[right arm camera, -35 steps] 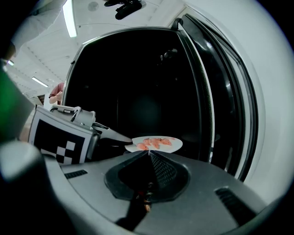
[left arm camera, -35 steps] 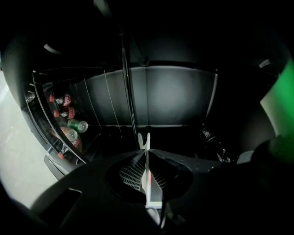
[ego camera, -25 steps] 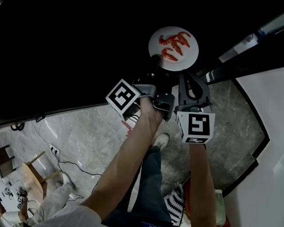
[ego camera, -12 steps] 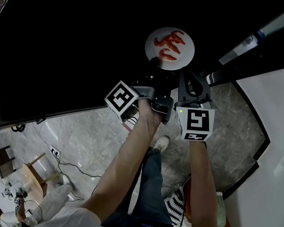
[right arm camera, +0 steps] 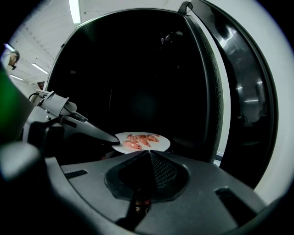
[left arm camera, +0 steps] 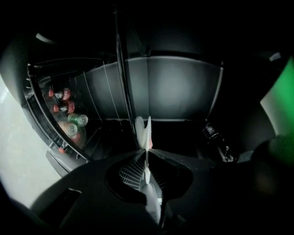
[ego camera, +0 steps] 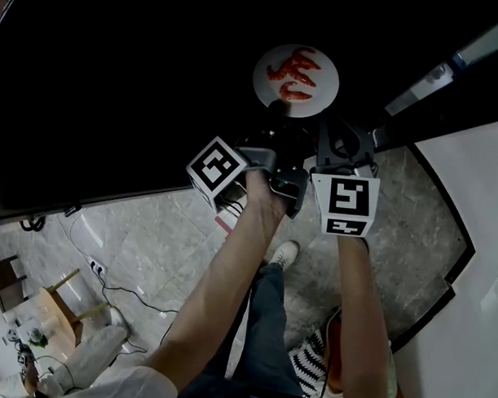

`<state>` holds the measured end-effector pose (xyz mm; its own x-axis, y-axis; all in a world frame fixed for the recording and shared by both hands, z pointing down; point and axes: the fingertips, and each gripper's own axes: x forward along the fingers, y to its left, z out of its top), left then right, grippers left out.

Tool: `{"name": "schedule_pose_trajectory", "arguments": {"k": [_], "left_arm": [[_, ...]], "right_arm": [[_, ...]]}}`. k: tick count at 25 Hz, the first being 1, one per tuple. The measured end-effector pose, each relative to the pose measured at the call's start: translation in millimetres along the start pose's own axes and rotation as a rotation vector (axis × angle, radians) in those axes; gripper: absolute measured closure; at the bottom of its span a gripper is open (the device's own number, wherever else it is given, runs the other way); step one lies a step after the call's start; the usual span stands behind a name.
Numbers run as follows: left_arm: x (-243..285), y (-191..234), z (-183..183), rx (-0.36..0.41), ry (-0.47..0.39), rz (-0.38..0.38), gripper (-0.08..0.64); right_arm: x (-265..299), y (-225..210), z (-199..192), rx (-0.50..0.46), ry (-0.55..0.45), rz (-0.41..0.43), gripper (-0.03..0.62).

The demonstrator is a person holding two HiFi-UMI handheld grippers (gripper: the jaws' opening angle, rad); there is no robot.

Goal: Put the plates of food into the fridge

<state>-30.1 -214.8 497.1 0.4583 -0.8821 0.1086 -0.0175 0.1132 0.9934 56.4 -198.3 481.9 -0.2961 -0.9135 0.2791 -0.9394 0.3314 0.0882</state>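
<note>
Left gripper view shows plate (left arm camera: 140, 131) only edge-on.

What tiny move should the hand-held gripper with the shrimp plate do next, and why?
Probably ease the plate a little deeper into the fridge, keeping it level. The left hand-held gripper is shut on the plate's rim, the plate hangs at the dark opening with nothing visible under it, and the right hand-held gripper is shut and empty.

White shrimp plate (ego camera: 319, 92), level, at open fridge (right arm camera: 138, 78)
</note>
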Motion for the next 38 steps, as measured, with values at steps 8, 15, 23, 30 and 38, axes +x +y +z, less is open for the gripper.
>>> {"name": "schedule_pose_trajectory", "arguments": {"k": [8,15,23,30,38], "left_arm": [[6,-3,-14,-0.005,0.083,0.018,0.540],[8,-1,-23,-0.024,0.143,0.026,0.540],[9,-1,-25,-0.027,0.166,0.014,0.540],[10,-2,-22,-0.041,0.142,0.019,0.540],[11,-1,-25,-0.075,0.136,0.014,0.540]], "right_arm": [[15,-3,4,0.030,0.037,0.002,0.583],[4,20,7,0.005,0.003,0.151,0.583],[12,34,6,0.012,0.001,0.264,0.583],[23,32,9,-0.046,0.025,0.280,0.583],[26,29,11,-0.017,0.015,0.296,0.583]]}}
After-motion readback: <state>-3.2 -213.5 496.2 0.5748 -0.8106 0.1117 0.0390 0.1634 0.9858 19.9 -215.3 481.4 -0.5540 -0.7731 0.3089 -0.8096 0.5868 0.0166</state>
